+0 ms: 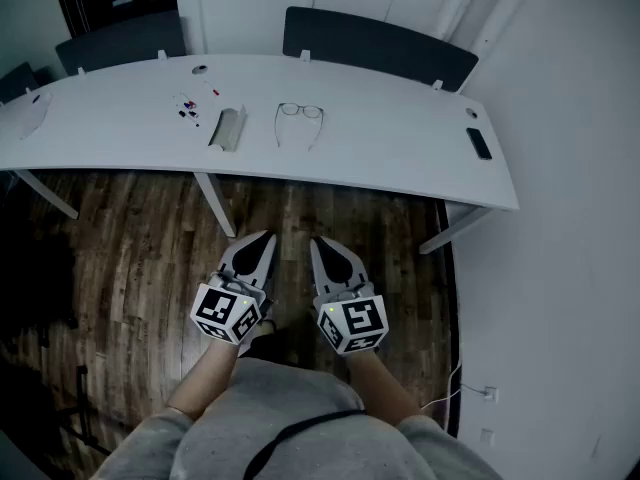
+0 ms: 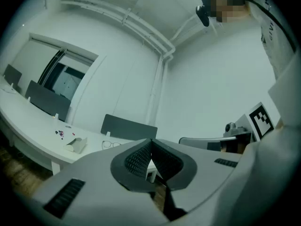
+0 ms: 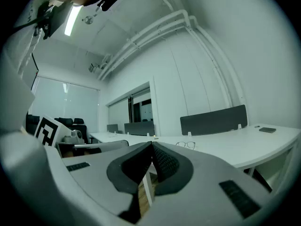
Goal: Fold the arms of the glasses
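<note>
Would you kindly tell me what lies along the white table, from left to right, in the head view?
small coloured bits → open pale case → glasses, arms unfolded → black phone

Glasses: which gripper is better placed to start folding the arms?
Right, marginally. Left gripper and right gripper are both shut, empty, short of the table; glasses lie roughly midway ahead, but a case sits at their left side.

Dim, cool cast; ceiling light strip [image 3: 71, 19] glows; fisheye bending, dark vignetted corners.
</note>
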Tool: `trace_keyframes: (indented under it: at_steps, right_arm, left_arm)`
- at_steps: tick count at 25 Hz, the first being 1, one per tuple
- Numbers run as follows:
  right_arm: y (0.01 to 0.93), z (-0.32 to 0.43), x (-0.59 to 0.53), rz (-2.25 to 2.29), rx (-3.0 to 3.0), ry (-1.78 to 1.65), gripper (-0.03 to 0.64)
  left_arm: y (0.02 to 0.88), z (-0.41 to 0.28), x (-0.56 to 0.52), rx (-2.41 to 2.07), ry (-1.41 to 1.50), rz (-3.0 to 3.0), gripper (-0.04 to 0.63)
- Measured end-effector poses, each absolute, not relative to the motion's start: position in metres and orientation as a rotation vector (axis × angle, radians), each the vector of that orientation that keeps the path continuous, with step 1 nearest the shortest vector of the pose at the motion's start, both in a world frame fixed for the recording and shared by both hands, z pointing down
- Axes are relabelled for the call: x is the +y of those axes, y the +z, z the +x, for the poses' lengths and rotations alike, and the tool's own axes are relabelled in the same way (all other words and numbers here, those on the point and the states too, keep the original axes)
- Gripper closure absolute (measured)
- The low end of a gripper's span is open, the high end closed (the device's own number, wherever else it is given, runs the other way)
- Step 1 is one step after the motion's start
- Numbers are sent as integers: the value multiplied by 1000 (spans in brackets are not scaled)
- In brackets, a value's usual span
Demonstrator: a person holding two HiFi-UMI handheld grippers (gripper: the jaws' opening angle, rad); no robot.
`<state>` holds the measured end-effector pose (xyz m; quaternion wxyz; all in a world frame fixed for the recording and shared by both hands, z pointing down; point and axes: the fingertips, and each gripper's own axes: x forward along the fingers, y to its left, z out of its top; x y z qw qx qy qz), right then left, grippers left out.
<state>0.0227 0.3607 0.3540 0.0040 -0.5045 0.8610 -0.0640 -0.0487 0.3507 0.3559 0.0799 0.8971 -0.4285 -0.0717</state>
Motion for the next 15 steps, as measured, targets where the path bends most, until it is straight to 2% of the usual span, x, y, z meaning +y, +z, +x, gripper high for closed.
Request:
trace_keyframes:
  at_steps: [15]
  right_arm:
    - [355, 28, 350, -1526, 2697, -184, 597]
  left_arm:
    - [356, -38, 339, -1274, -229, 2697, 580]
